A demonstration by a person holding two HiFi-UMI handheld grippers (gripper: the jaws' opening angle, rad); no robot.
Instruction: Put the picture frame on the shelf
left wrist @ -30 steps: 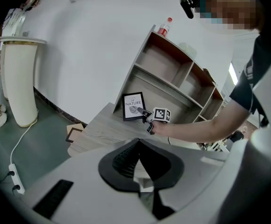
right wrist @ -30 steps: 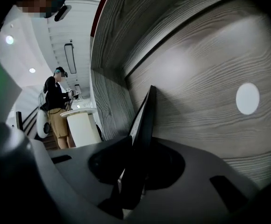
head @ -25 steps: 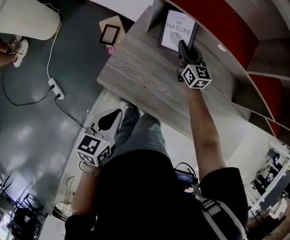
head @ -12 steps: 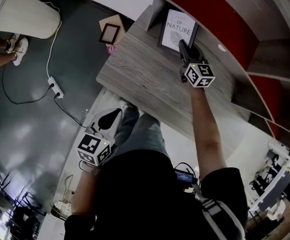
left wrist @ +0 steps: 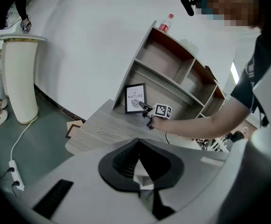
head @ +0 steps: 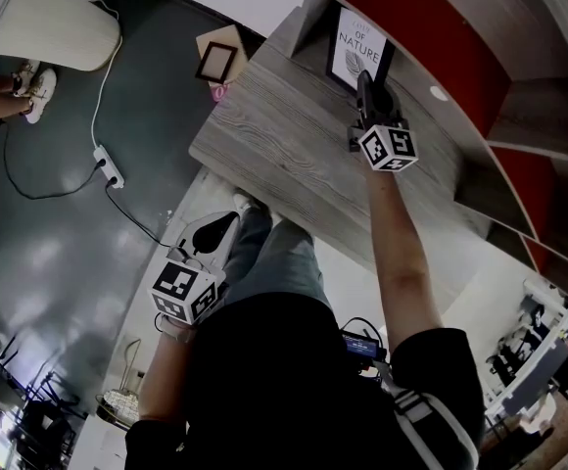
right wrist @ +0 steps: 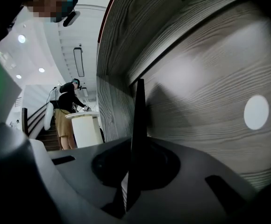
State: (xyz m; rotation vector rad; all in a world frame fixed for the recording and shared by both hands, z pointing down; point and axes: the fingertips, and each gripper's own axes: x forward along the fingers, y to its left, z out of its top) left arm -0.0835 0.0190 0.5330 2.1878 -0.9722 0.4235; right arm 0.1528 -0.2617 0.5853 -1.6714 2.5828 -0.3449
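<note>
Right tongs (head: pixel 365 76), just closing, are pinching the picture frame (head: pixel 355 47) at the worktop's (head: pixel 264 135) 12 o'clock; left tongs (head: pixel 217 235) are hanging closed, empty.

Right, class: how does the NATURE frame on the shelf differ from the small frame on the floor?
The NATURE frame stands upright on the shelf, showing a white print; the floor frame lies flat on brown card, showing no print. The NATURE frame looks larger. Both are rectangular with dark borders.
</note>
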